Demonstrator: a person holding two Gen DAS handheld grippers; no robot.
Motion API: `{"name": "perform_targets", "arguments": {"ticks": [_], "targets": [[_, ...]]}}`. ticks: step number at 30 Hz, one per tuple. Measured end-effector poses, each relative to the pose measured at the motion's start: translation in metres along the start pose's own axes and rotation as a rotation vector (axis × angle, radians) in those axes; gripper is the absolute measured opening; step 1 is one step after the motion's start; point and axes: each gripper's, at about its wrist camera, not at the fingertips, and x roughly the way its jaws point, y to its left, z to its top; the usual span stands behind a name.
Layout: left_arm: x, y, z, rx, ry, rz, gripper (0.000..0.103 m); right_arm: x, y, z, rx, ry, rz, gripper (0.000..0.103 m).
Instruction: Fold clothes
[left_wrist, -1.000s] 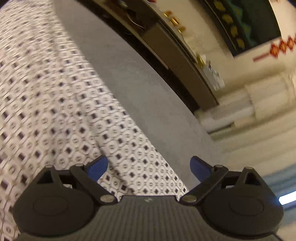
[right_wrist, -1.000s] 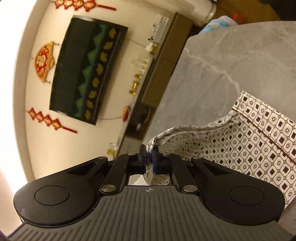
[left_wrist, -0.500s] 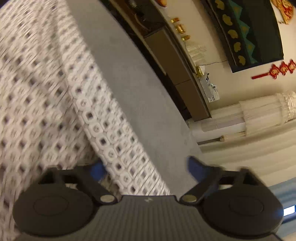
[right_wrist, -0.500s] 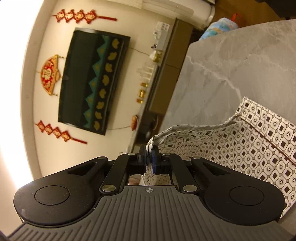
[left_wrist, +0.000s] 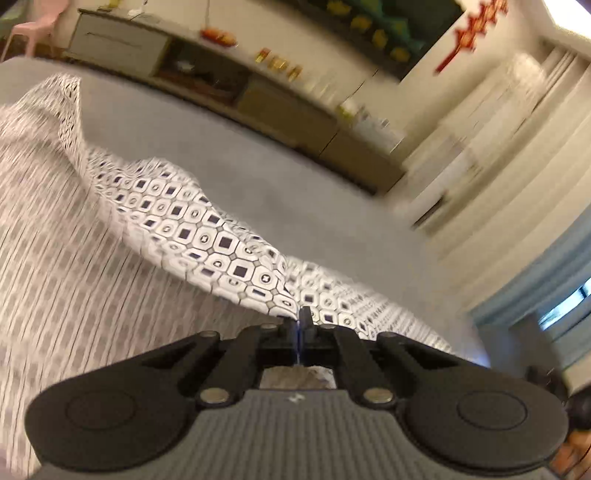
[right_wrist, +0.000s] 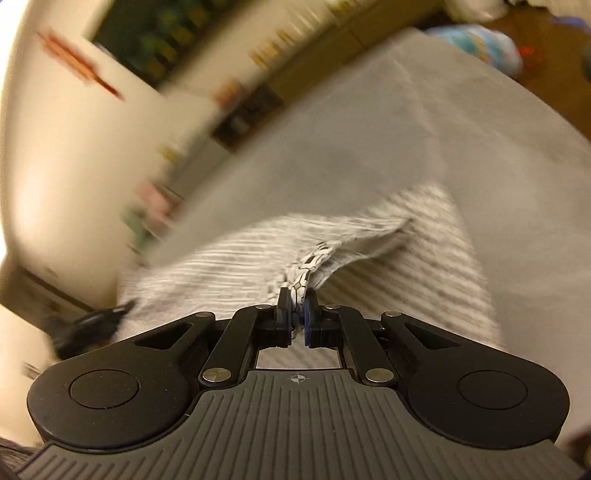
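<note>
A big grey desk (left_wrist: 258, 173) fills both views. On it lies a white cloth (left_wrist: 207, 236) with little dark squares, partly lifted off the top. The left view shows the pattern sharp; the right view shows it blurry. The left claw (left_wrist: 298, 320) is pinched tight on a fold of the cloth. The right claw (right_wrist: 298, 308) grips a bunched edge. Only the right view shows the left claw, far left.

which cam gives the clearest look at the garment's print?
Left wrist. The patterned garment shows a sharp ridge of square-and-octagon print running up from the shut left gripper. Right wrist: mostly motion-blurred stripes, print legible only at the right gripper pinch.
</note>
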Motion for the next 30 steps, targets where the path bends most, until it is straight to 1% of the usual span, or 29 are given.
{"name": "perform_targets", "arguments": {"ticks": [1, 2, 3, 4, 5, 6, 7, 10, 11, 13, 15, 16, 17, 18, 20, 22, 24, 26, 27, 28, 30], "targets": [[0.004, 0.001, -0.009, -0.01, 0.012, 0.019, 0.001, 0.004, -0.008, 0.001, 0.022, 0.022, -0.025, 0.0], [0.01, 0.001, -0.007, -0.038, 0.013, 0.008, 0.001, 0.007, -0.014, 0.004, 0.046, 0.039, -0.043, 0.0], [0.015, -0.004, -0.001, -0.043, -0.001, 0.011, 0.001, 0.01, -0.018, 0.007, 0.065, 0.041, -0.047, 0.0], [0.02, -0.01, 0.005, -0.048, -0.015, 0.013, 0.001, 0.012, -0.02, 0.012, 0.07, 0.025, -0.045, 0.0], [0.021, -0.019, 0.013, -0.044, -0.033, 0.0, 0.001, 0.011, -0.017, 0.019, 0.067, -0.006, -0.038, 0.0], [0.016, -0.032, 0.021, -0.035, -0.066, -0.023, 0.001, 0.004, -0.009, 0.026, 0.043, -0.056, -0.026, 0.0], [0.007, -0.045, 0.028, -0.011, -0.106, -0.051, 0.001, -0.007, 0.004, 0.032, 0.001, -0.126, -0.013, 0.0], [-0.032, -0.07, 0.025, 0.06, -0.186, -0.13, 0.001, -0.049, 0.037, 0.036, -0.151, -0.284, 0.052, 0.0], [-0.029, -0.069, 0.012, 0.075, -0.144, -0.105, 0.001, -0.057, 0.04, 0.033, -0.179, -0.296, 0.042, 0.0], [-0.022, -0.068, -0.013, 0.101, -0.059, -0.056, 0.001, -0.052, 0.023, 0.023, -0.163, -0.217, -0.073, 0.0], [0.004, -0.053, -0.039, 0.037, 0.056, -0.023, 0.001, -0.045, 0.003, 0.012, -0.133, -0.137, -0.172, 0.0], [0.017, -0.046, -0.051, 0.007, 0.11, -0.007, 0.001, -0.035, -0.012, 0.006, -0.089, -0.096, -0.195, 0.0], [0.028, -0.045, -0.056, 0.002, 0.13, 0.006, 0.001, -0.026, -0.027, 0.0, -0.046, -0.054, -0.217, 0.0], [0.036, -0.05, -0.059, 0.027, 0.14, 0.026, 0.001, -0.018, -0.037, -0.003, -0.016, -0.026, -0.23, 0.0], [0.048, -0.061, -0.059, 0.067, 0.153, 0.053, 0.001, -0.01, -0.044, -0.004, -0.002, -0.015, -0.232, 0.0], [0.047, -0.075, -0.048, 0.096, 0.113, 0.044, 0.001, -0.01, -0.045, 0.001, -0.012, -0.024, -0.235, 0.0], [0.032, -0.089, -0.036, 0.119, 0.05, 0.006, 0.001, -0.021, -0.037, 0.005, -0.036, -0.068, -0.216, 0.0], [0.029, -0.095, -0.04, 0.151, 0.065, 0.012, 0.001, -0.039, -0.024, 0.003, -0.074, -0.117, -0.193, 0.0], [0.028, -0.098, -0.042, 0.167, 0.072, 0.015, 0.001, -0.045, -0.02, 0.001, -0.088, -0.122, -0.198, 0.0], [0.027, -0.1, -0.044, 0.179, 0.083, 0.019, 0.001, -0.044, -0.022, -0.001, -0.092, -0.106, -0.215, 0.0], [0.051, -0.088, -0.061, 0.135, 0.161, 0.055, 0.002, -0.031, -0.035, -0.005, -0.083, -0.037, -0.255, 0.0]]}}
